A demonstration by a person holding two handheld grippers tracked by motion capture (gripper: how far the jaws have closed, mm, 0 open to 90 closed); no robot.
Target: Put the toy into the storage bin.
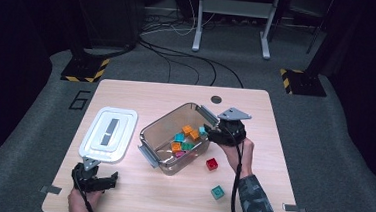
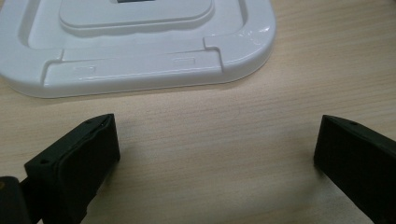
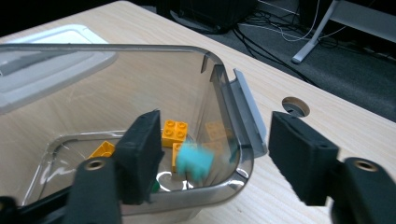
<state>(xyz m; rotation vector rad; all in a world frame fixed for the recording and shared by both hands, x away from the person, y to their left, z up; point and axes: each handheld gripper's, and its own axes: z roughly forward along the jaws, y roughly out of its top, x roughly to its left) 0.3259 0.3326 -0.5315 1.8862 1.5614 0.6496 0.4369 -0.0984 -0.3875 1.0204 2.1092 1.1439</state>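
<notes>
On the wooden table in the high view, the clear plastic bin holds studded bricks. Left gripper view: left gripper jaws apart before the glossy white lid. Right gripper view: right gripper jaws apart, a blurred teal brick loose between them inside the bin

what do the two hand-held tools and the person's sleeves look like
Both tools are black with blocky black jaws. The right tool carries a grey three-cornered plate on top, and a black cable trails from it along a camouflage-patterned sleeve. The left tool is black too.
</notes>
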